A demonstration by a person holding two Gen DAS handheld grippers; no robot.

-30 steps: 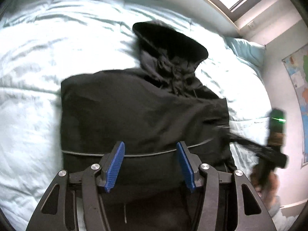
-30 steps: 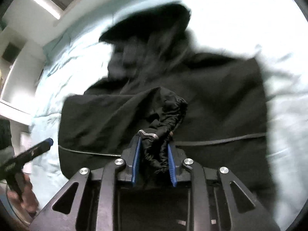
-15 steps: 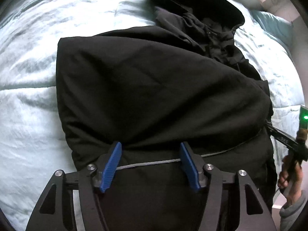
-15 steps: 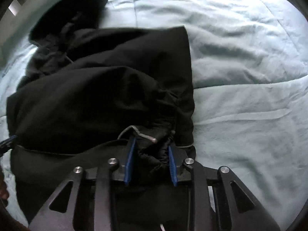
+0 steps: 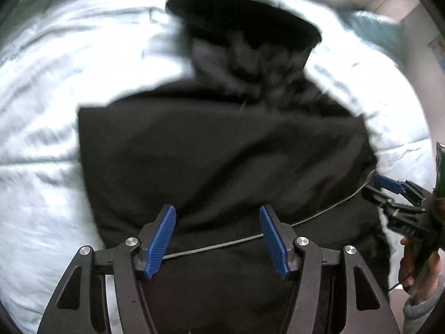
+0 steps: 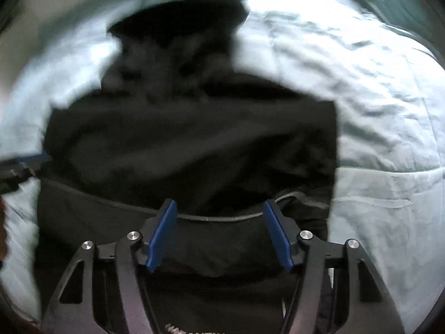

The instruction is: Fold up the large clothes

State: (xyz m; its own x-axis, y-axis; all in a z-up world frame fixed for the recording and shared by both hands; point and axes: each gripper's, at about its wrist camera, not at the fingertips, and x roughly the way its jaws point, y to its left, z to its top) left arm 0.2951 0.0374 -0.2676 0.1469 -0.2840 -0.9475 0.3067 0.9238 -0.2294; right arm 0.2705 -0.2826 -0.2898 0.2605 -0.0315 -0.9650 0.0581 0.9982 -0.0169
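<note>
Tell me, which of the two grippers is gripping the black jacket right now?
Neither. The left gripper and the right gripper both stand open over the jacket, blue pads apart with no cloth pinched between them.

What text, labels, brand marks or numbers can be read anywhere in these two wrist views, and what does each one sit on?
White lettering at the bottom edge of the right wrist view, on the right gripper's own body: cut off by the frame and blurred, not readable.
Black hooded jacket: no readable print or label shows.
Light blue bedding: no text.
Left gripper: no markings visible.
</note>
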